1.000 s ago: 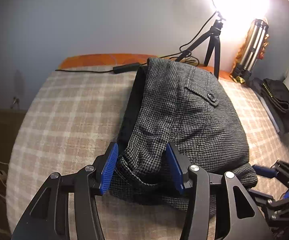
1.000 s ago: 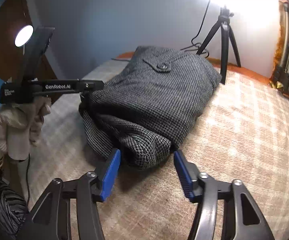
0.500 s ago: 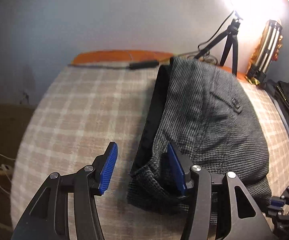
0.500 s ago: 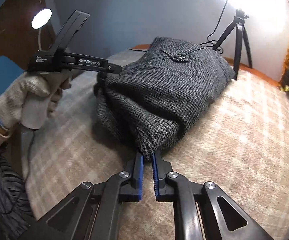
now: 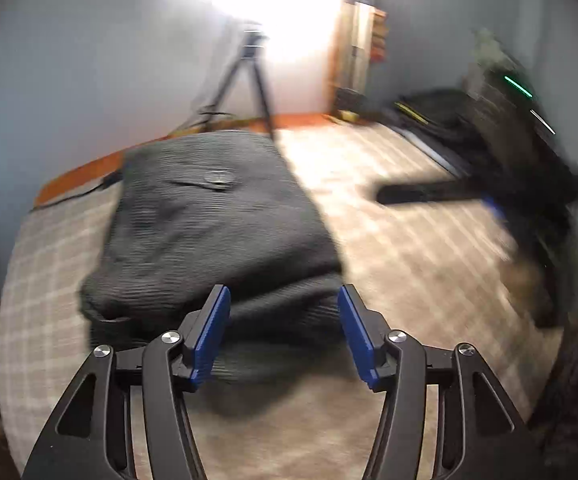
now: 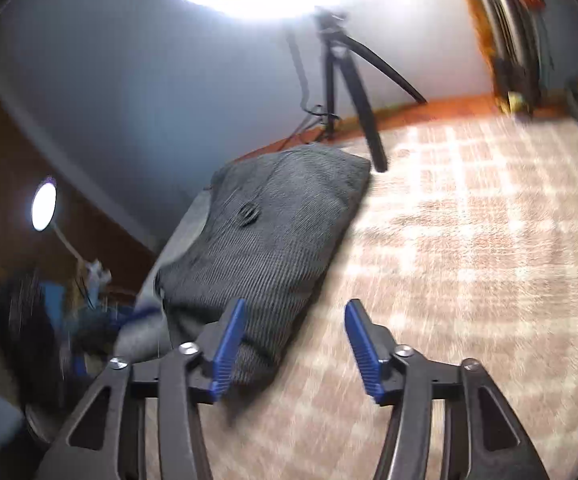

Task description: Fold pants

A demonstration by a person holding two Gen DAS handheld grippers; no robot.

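Note:
The grey checked pants [image 5: 213, 232] lie folded in a compact bundle on the plaid bed cover, back pocket button up. My left gripper [image 5: 285, 336] is open and empty, just in front of the bundle's near edge. In the right wrist view the pants [image 6: 273, 248] lie to the left. My right gripper [image 6: 295, 346] is open and empty, its left finger over the bundle's near corner. The right gripper also shows blurred at the right of the left wrist view [image 5: 485, 196].
A black tripod [image 5: 249, 80] with a bright lamp stands behind the pants at the wall; it also shows in the right wrist view [image 6: 345, 80]. Dark items [image 5: 441, 116] lie at the far right of the bed. The plaid cover [image 6: 469, 260] stretches to the right.
My right gripper was shut on the pants' near fold half a second ago and has opened and let go. Both grippers have drawn back and swung; both views are motion-blurred.

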